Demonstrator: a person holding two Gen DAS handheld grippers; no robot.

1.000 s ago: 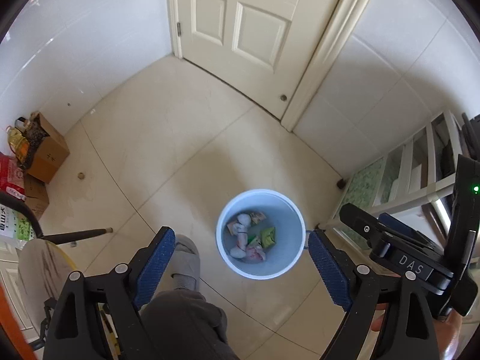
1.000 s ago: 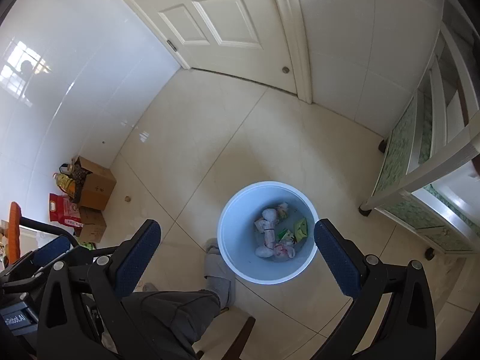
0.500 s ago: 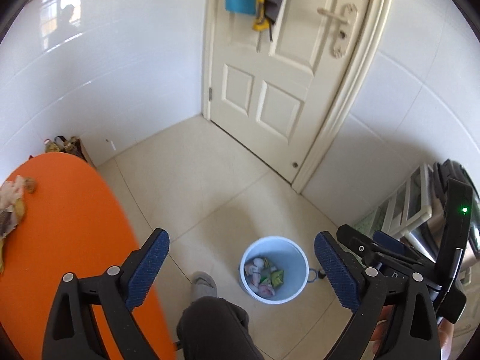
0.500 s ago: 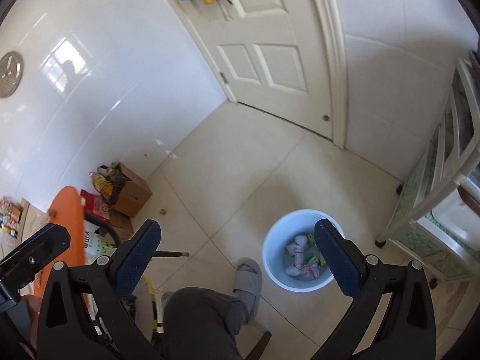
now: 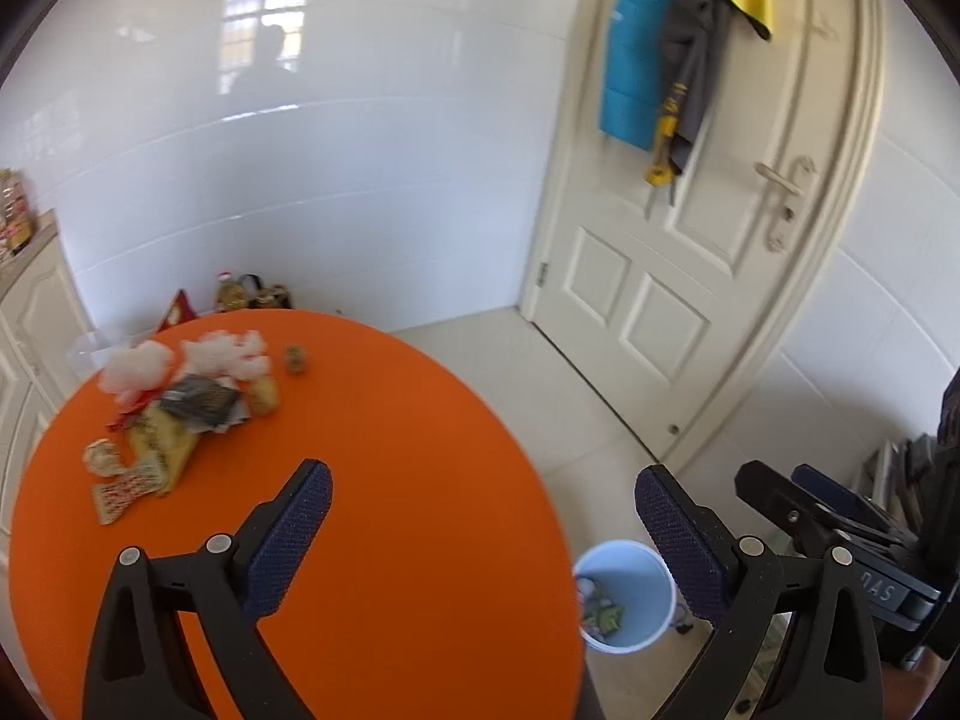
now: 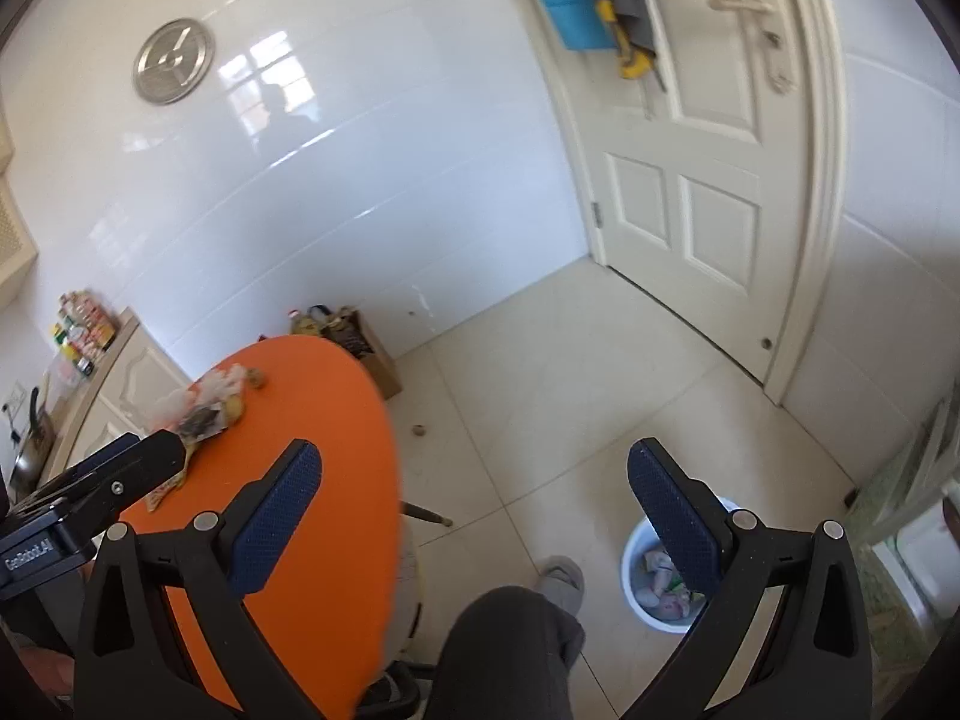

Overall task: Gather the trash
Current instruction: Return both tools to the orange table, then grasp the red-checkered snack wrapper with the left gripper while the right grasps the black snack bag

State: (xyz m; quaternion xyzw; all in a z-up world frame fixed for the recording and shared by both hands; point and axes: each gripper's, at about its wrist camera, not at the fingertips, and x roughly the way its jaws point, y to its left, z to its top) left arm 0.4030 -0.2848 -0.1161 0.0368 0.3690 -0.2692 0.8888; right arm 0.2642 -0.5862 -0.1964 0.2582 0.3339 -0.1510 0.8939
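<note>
- Trash pile [image 5: 174, 408] on orange desk [image 5: 390, 480], up and left of left gripper [image 5: 480, 534]; well apart.
- Left nearer; right gripper [image 6: 474, 516] hangs past desk edge, over floor.
- Both sets of fingers [image 5: 288, 546] wide apart, empty; left just opened further.
- Bin [image 5: 624, 597] on floor, low right.

Open tabletop ahead of me

The near half of the orange table [image 5: 384, 480] is bare; a trash pile [image 5: 174, 402] crowds its far left edge.

Bright daylight, window glare on glossy wall tiles [image 5: 258, 42], motion-blurred door [image 6: 708, 138], fisheye bending, dark vignetted corners
</note>
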